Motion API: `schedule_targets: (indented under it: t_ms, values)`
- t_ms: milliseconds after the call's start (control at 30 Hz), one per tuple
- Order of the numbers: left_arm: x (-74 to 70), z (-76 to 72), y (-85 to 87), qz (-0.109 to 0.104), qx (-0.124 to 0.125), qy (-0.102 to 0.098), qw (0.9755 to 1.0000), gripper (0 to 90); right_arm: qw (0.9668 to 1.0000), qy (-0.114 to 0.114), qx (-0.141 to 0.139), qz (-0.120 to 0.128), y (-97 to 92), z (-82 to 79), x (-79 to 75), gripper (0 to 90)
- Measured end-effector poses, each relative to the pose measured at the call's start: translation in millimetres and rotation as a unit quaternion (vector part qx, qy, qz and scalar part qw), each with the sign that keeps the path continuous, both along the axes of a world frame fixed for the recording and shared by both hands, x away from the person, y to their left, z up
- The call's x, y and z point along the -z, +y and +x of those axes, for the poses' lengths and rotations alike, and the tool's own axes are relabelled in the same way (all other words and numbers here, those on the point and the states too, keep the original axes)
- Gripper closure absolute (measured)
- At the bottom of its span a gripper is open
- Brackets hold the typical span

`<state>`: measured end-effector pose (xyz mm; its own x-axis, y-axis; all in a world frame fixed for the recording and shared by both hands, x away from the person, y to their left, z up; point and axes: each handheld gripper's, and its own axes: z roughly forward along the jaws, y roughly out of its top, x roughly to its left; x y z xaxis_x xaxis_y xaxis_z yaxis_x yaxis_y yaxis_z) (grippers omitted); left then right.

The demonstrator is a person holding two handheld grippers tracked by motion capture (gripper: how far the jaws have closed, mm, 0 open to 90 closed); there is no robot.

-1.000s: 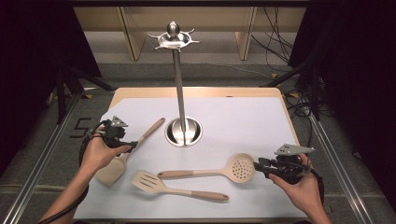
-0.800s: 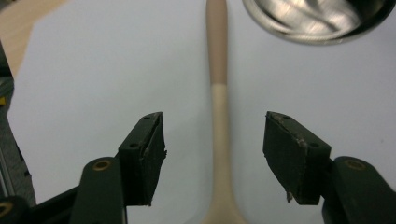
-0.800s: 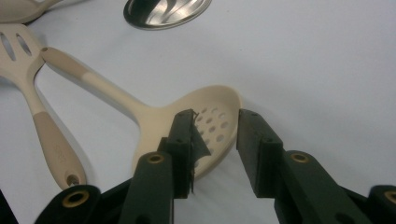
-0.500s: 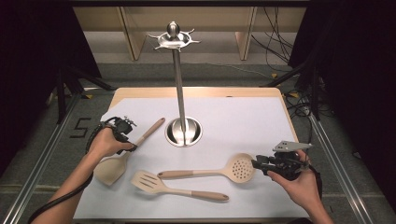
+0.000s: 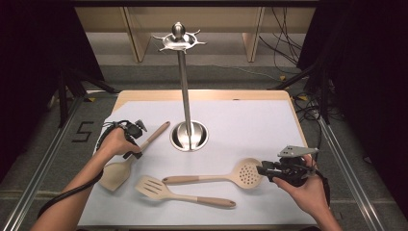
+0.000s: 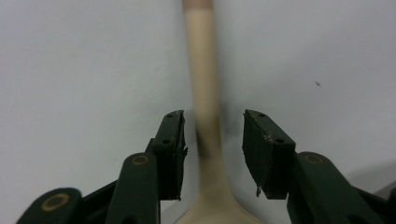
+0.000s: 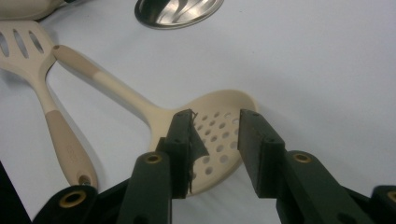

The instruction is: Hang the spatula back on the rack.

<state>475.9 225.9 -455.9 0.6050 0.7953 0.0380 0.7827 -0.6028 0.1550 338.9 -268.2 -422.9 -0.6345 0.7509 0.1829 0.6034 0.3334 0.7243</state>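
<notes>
Now the left tool (image 6: 212,140) straddles the spoon (image 6: 205,116) handle on the white surface (image 5: 250,125), jaws just closing (not yet touching). Right tool (image 7: 215,144) hovers open over the skimmer (image 7: 219,135); dark room around.

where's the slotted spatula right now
In the high view the slotted spatula lies near the table's front edge, just in front of the perforated spoon.

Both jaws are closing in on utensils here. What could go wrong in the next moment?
The left gripper jaws have just been closing around the spatula neck with gaps on both sides; sitting near the flared blade, they might slip or tilt it. The right gripper stands open over the perforated spoon bowl, a wide curved surface that could skid toward the slotted turner.
</notes>
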Motion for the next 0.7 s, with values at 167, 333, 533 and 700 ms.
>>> schedule_targets:
  t_ms: [167,333,533,700]
  values:
    - [6.4,1.7,-1.8,0.001,0.001,0.005,1.0,73.4,0.9998,-0.015,-0.004,-0.011,-2.2,1.9,0.7,66.4]
    - [5.9,-0.6,-2.3,-0.011,-0.017,0.005,0.9998,77.6,0.9998,-0.017,-0.004,-0.011,-2.4,1.7,-0.2,66.4]
    - [-8.2,-13.6,9.2,-0.048,-0.018,-0.032,0.9982,77.8,0.9996,-0.026,-0.001,-0.009,-0.8,2.1,-1.9,66.5]
    - [-27.7,-33.3,19.4,-0.098,-0.032,-0.111,0.9885,77.8,0.9997,-0.024,0.006,0.005,3.2,0.8,-5.2,66.4]
